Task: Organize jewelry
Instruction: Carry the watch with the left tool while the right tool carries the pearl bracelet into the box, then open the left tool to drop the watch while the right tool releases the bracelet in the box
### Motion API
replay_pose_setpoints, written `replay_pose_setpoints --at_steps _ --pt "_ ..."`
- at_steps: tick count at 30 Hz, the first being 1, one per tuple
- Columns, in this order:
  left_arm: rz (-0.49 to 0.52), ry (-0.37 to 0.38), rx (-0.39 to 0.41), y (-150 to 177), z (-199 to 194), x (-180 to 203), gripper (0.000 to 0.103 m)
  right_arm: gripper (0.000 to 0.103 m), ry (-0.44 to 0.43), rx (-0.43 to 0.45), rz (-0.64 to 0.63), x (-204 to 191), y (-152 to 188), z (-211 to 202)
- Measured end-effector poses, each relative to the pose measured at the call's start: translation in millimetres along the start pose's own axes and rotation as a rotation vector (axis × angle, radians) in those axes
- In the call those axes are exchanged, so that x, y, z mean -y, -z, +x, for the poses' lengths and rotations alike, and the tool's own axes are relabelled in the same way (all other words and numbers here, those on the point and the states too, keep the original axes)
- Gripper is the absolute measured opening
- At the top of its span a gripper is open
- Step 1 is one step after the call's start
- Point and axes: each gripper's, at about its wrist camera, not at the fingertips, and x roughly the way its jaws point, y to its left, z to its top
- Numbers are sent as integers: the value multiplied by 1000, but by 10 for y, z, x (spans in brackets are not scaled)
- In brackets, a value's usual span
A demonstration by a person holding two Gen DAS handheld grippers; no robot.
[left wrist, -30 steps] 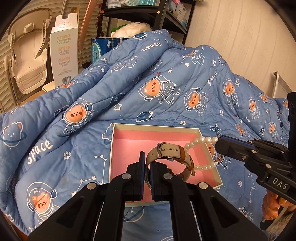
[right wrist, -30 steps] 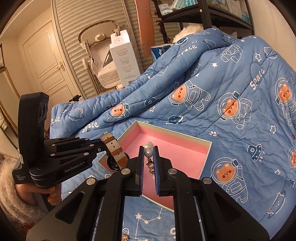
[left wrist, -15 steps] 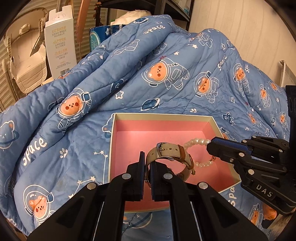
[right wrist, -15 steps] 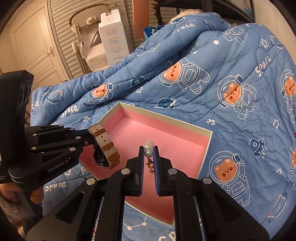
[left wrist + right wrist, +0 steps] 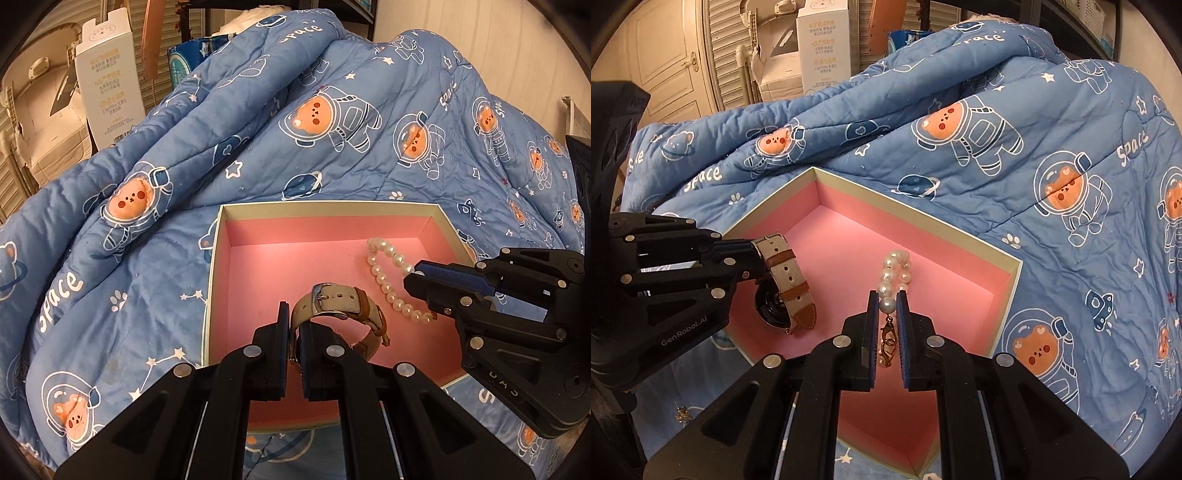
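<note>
A pink-lined box with a cream rim (image 5: pixel 325 207) (image 5: pixel 916 218) lies on a blue quilt. My left gripper (image 5: pixel 294 325) (image 5: pixel 757 254) is shut on a watch (image 5: pixel 343 302) (image 5: pixel 785 284) with a beige and brown strap and holds it low inside the box. My right gripper (image 5: pixel 887 306) (image 5: pixel 415 284) is shut on a pearl bracelet (image 5: pixel 895 269) (image 5: pixel 388 273) near its gold clasp. The far pearls rest on the box floor.
The blue space-bear quilt (image 5: pixel 332 122) (image 5: pixel 1015 147) rises behind and around the box. A white carton (image 5: pixel 109 81) (image 5: pixel 823 48) and a folded baby chair stand at the back left. A small gold item (image 5: pixel 681 413) lies on the quilt at lower left.
Both grippers have moved forward and down into the box with the watch and the bracelet. The pearls now lie on the box floor.
</note>
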Motion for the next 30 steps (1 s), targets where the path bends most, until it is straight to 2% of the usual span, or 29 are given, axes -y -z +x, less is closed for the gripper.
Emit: replay_pose_setpoints --at_steps 8,10,13,15,16,17,19,22,27,29,30 --pt "-6 -8 -3 31 24 -22 5 10 22 -13 -31 -31 43 79" --pt "5 -14 -3 30 19 -12 9 10 32 -15 -42 -42 46 92" --pt "16 -33 11 19 -10 -7 20 10 41 -17 -58 -60 49 107" --pt "23 -45 28 11 -46 -10 32 12 46 -17 -67 -65 54 114" --pt "26 -47 34 7 -62 -10 37 18 52 -15 -70 -67 57 115" --pt "28 -49 45 2 -86 -8 45 30 59 -8 -72 -68 59 107" --pt "40 -59 70 -6 -132 6 49 46 73 22 -73 -61 48 73" --pt "62 -72 81 -16 -166 37 52 47 77 28 -84 -68 24 55" --pt "70 -69 120 -40 -254 81 65 47 105 41 -100 -62 10 27" --pt "83 -72 125 -43 -276 112 66 58 110 48 -93 -41 4 3" --pt "91 -75 126 -39 -287 128 67 60 115 55 -89 -30 1 -13"
